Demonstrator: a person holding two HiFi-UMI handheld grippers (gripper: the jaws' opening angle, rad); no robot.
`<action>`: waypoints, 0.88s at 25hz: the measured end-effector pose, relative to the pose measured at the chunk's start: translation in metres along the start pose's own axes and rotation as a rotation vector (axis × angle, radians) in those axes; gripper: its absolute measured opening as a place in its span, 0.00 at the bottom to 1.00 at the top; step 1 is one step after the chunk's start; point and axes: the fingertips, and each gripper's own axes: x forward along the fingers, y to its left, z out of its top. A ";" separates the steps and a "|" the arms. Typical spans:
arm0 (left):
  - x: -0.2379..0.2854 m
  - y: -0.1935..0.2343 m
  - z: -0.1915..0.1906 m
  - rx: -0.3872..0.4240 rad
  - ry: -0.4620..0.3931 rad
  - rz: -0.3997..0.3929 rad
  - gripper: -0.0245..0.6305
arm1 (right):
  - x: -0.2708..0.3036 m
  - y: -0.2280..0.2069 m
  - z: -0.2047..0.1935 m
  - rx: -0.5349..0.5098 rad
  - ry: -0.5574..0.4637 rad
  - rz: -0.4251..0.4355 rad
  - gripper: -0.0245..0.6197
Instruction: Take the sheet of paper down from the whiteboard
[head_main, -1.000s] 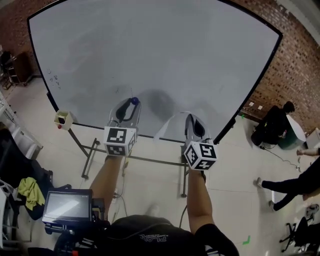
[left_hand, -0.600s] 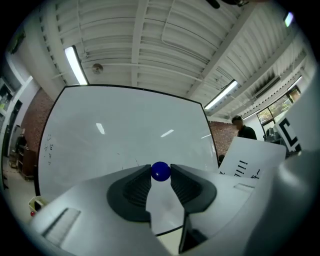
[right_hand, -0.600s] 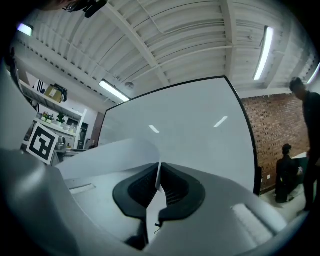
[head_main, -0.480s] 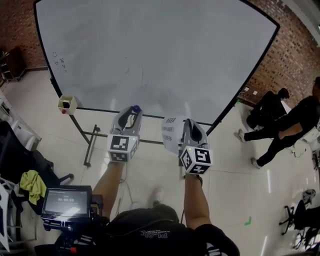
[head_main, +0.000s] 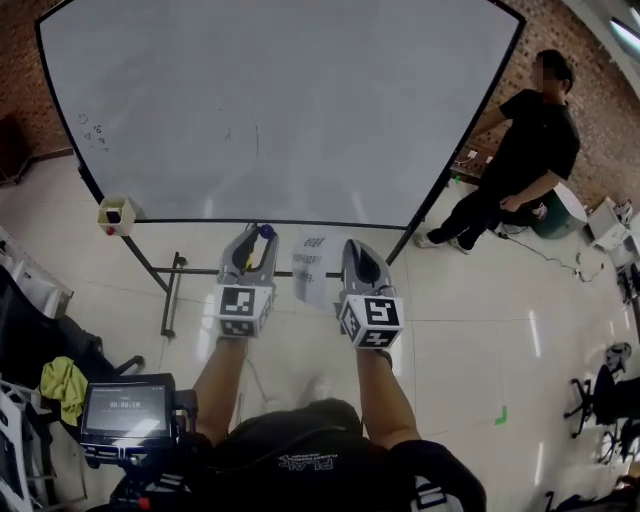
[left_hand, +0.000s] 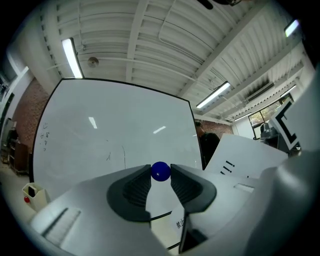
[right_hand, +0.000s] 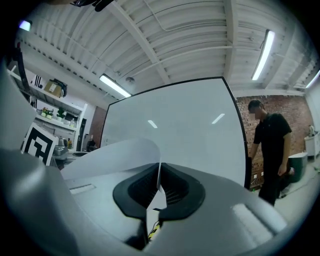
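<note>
The whiteboard (head_main: 270, 110) stands in front of me with faint pen marks and no paper on it. My right gripper (head_main: 352, 248) is shut on the white sheet of paper (head_main: 314, 265), which hangs curled to its left, clear of the board. In the right gripper view the sheet (right_hand: 120, 155) is pinched edge-on between the pads of my right gripper (right_hand: 159, 176). My left gripper (head_main: 262, 236) is shut on a small blue ball magnet (head_main: 267, 231) at its fingertips. The magnet (left_hand: 160, 171) shows in the left gripper view, and the sheet (left_hand: 245, 160) lies at the right.
A person in black (head_main: 528, 150) stands at the whiteboard's right edge. A small box (head_main: 113, 214) hangs at the board's lower left corner. The board's stand legs (head_main: 165, 290) reach over the floor. A screen (head_main: 125, 408) and a yellow cloth (head_main: 60, 375) sit at my lower left.
Both grippers have pulled back from the whiteboard and come down, the right one bringing the paper along. The person in black has walked up to the board's right edge.
</note>
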 end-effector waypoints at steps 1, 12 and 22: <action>0.000 -0.001 0.000 -0.002 0.002 -0.004 0.22 | -0.001 0.001 0.000 -0.011 0.000 -0.002 0.06; -0.002 0.006 -0.001 0.013 0.003 0.000 0.22 | 0.002 0.013 -0.013 -0.049 0.014 -0.005 0.06; 0.006 -0.001 -0.005 0.031 0.021 -0.011 0.22 | 0.002 -0.004 -0.004 -0.073 -0.006 -0.034 0.06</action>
